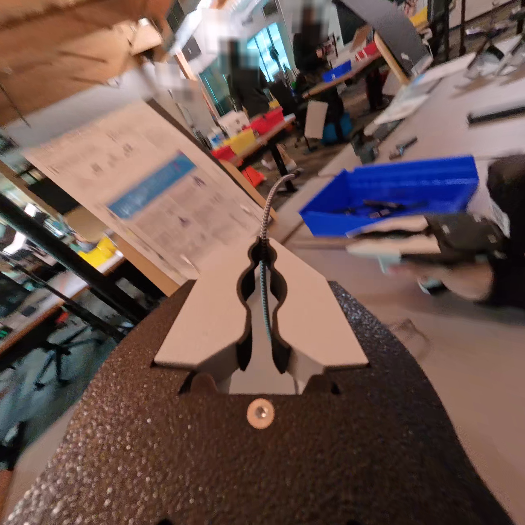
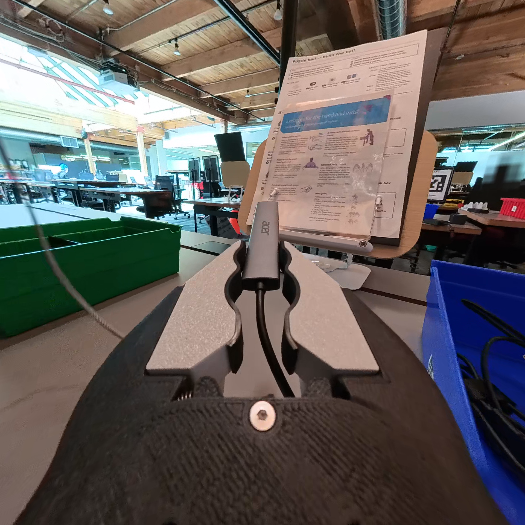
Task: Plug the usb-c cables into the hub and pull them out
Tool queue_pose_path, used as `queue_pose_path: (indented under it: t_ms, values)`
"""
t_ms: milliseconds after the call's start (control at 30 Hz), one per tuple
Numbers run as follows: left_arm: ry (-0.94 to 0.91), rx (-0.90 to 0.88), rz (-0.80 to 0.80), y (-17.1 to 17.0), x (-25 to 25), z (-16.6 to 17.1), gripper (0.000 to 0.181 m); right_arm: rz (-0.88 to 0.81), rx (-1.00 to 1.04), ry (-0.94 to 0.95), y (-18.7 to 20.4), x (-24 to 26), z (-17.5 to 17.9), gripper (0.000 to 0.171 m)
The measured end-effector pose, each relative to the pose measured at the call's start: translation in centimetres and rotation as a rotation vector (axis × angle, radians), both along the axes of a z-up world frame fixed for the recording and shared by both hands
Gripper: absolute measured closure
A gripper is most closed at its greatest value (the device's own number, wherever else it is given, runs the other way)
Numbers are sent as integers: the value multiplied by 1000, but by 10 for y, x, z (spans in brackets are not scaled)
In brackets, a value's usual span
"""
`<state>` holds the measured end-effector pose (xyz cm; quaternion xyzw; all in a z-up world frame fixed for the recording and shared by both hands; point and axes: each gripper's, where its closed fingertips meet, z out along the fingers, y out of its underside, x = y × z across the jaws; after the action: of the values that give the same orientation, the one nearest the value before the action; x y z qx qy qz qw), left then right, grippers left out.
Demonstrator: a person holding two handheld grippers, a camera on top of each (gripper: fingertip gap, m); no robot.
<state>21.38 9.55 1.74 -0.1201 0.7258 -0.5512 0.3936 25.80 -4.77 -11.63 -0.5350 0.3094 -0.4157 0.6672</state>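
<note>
Left wrist view: left gripper [image 1: 262, 247] clamps braided cable [image 1: 267, 210], right gripper [image 2: 261, 255] clamps hub [image 2: 261, 244]; square plug to port first.

An open-plan workshop or lab in a converted industrial building: exposed wooden ceiling beams [image 2: 199, 71], rows of desks [image 2: 122, 193] with office chairs [image 2: 167, 193], parts bins [image 1: 241, 142] on tables, and a sheet stand [image 2: 335, 159].

Braided cable [image 1: 265, 216] tip blurred; blue bin [image 2: 480, 355] cropped.
</note>
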Motion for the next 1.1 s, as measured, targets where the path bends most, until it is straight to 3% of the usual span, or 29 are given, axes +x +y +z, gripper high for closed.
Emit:
queue_pose_path:
  t_ms: [200,267,367,567,733,833,1000,1100]
  values:
    - [242,380,-87,11,-55,-188,181,36,-7,10,8,-2,-1,150]
    - [303,507,-45,26,-63,-232,181,48,-23,10,13,-3,-2,150]
    - [367,603,15,43,-66,-268,166,59,-45,6,19,-4,-4,150]
    - [448,612,153,52,-67,-266,140,62,-57,9,20,-4,-6,150]
    - [347,542,158,7,-76,-246,129,71,-54,12,22,-4,-6,150]
    - [417,538,210,-1,-65,-263,132,72,-63,12,23,-4,-7,150]
    - [643,308,241,-13,-36,-272,143,74,-48,19,21,-3,-7,150]
    - [758,265,242,-15,-23,-282,149,79,-45,21,21,-3,-6,150]
